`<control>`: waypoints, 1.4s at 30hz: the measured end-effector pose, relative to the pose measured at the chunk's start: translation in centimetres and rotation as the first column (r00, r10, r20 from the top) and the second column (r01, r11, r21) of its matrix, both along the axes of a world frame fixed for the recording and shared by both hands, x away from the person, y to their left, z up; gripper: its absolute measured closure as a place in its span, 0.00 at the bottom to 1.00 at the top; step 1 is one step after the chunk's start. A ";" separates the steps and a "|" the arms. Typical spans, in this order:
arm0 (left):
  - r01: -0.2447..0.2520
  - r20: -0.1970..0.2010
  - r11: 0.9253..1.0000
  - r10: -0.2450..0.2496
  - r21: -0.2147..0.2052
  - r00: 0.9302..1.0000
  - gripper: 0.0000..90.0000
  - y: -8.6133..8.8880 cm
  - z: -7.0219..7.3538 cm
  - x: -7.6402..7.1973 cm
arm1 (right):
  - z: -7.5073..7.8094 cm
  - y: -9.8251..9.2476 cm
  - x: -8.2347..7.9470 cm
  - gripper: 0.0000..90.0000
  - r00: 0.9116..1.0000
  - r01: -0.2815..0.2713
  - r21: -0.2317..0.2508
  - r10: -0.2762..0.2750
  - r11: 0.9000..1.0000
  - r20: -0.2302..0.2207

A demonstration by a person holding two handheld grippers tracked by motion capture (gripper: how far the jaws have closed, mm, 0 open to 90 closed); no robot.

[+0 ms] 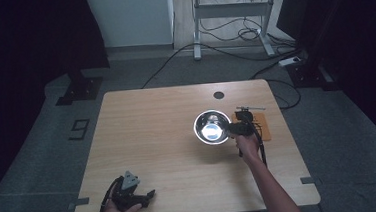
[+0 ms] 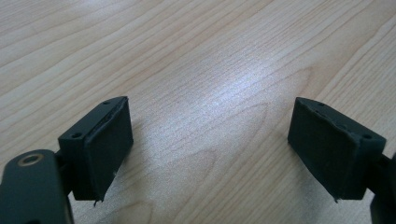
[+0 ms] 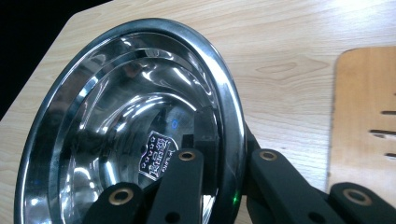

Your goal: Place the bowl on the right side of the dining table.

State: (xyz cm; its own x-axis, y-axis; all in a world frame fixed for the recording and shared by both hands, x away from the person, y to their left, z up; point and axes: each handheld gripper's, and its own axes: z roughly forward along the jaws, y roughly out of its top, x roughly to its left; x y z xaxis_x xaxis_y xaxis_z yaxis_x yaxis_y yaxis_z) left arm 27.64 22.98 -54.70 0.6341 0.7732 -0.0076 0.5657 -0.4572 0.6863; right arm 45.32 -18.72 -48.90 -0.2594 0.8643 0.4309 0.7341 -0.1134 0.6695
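1. We are in what looks like a lab or office recording space.
2. A bare wooden table (image 1: pixel 153 138) stands on grey carpet (image 1: pixel 38 146).
3. Behind it we see a height-adjustable desk frame (image 1: pixel 229 13), loose cables (image 1: pixel 231 33), a power strip (image 1: pixel 291 60) and dark curtains (image 1: pixel 21 47).

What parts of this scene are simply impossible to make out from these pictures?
- Right gripper, right gripper view: its pads are hidden by the steel bowl's rim they clamp.
- Wooden board, right gripper view: cut off by the right edge.
- Stamped mark inside the bowl: too small to read.
- Thin tool beyond the board, high view: too small to identify.
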 end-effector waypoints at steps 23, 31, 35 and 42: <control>0.000 0.000 1.000 0.000 0.000 1.000 0.15 0.0 0.0 0.0 | 0.3 -3.5 0.2 0.96 0.997 0.082 -0.005 -0.082 0.997 0.005; 0.000 0.000 1.000 0.000 0.000 1.000 0.15 0.0 0.0 0.0 | 0.1 -5.0 0.2 0.96 0.992 0.122 0.007 -0.122 0.992 0.002; 0.000 0.000 1.000 0.000 0.000 1.000 0.15 0.0 0.0 0.0 | -0.3 -5.9 0.3 0.96 0.990 0.144 0.016 -0.144 0.989 -0.007; 0.000 0.000 1.000 0.000 0.000 1.000 0.15 0.0 0.0 0.0 | -1.0 -7.3 0.4 0.96 0.983 0.184 0.019 -0.184 0.983 -0.008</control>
